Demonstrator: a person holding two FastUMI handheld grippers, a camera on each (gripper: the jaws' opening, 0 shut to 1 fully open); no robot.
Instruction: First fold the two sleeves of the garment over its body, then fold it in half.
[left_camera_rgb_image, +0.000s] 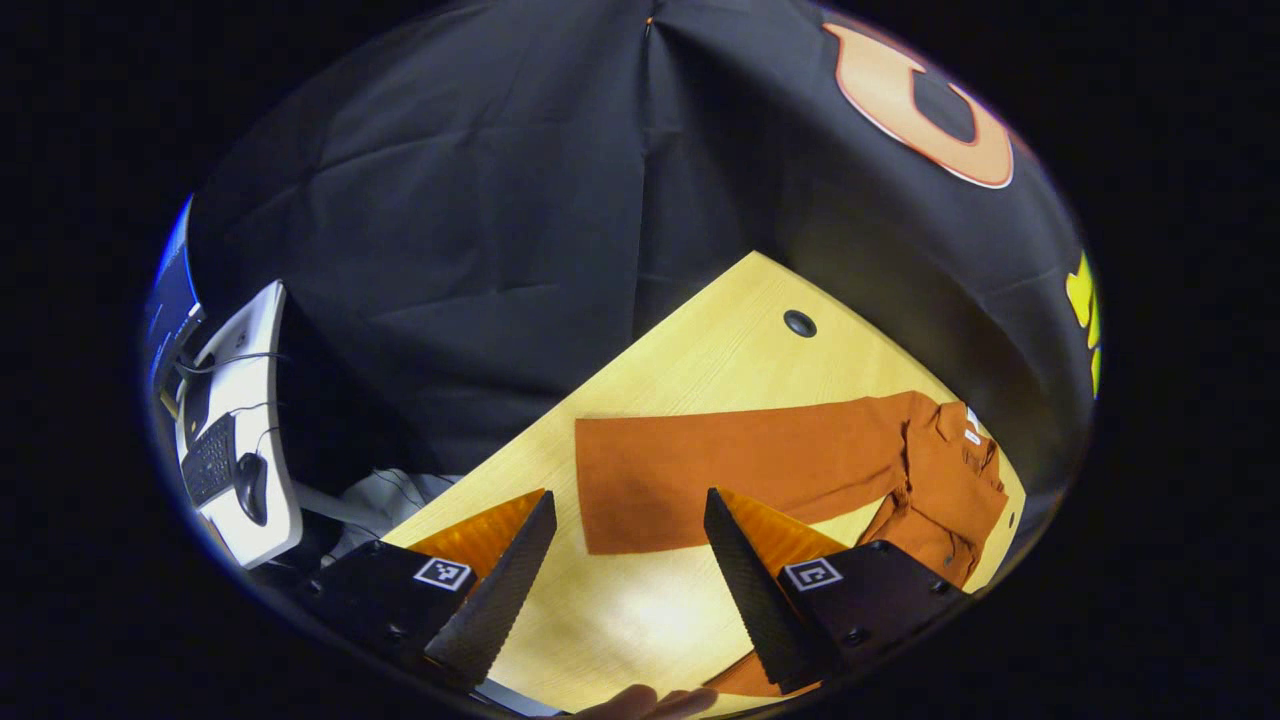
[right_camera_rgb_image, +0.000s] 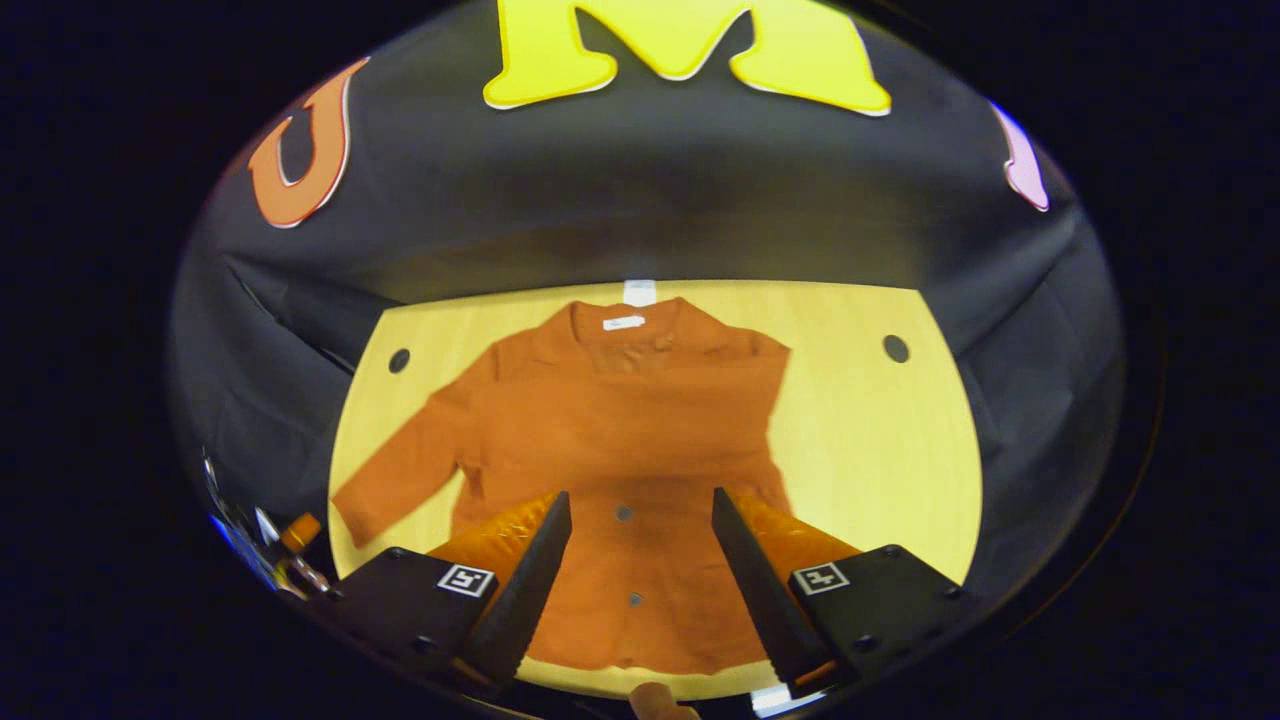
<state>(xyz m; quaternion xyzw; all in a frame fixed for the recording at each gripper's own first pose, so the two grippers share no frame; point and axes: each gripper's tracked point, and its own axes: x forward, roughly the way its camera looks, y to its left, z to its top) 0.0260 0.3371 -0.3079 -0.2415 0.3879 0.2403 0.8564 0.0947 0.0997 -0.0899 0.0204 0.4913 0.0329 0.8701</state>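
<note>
An orange buttoned garment (right_camera_rgb_image: 620, 420) lies flat on the yellow wooden table (right_camera_rgb_image: 880, 450), collar far, hem near. One sleeve (right_camera_rgb_image: 395, 480) sticks out to the left in the right gripper view. The garment's right side ends in a straight edge. My right gripper (right_camera_rgb_image: 640, 500) is open above the lower front, near the buttons. In the left gripper view the same sleeve (left_camera_rgb_image: 740, 470) stretches across the table (left_camera_rgb_image: 700, 360) from the body (left_camera_rgb_image: 950, 480). My left gripper (left_camera_rgb_image: 628, 503) hangs open over its cuff end, nothing between the fingers.
Round cable holes (right_camera_rgb_image: 896, 348) (right_camera_rgb_image: 399, 360) (left_camera_rgb_image: 799, 323) mark the table's far corners. A white side desk (left_camera_rgb_image: 270, 380) with a keyboard and mouse stands off the table's left. A person's fingertip (left_camera_rgb_image: 640, 703) shows at the bottom edge.
</note>
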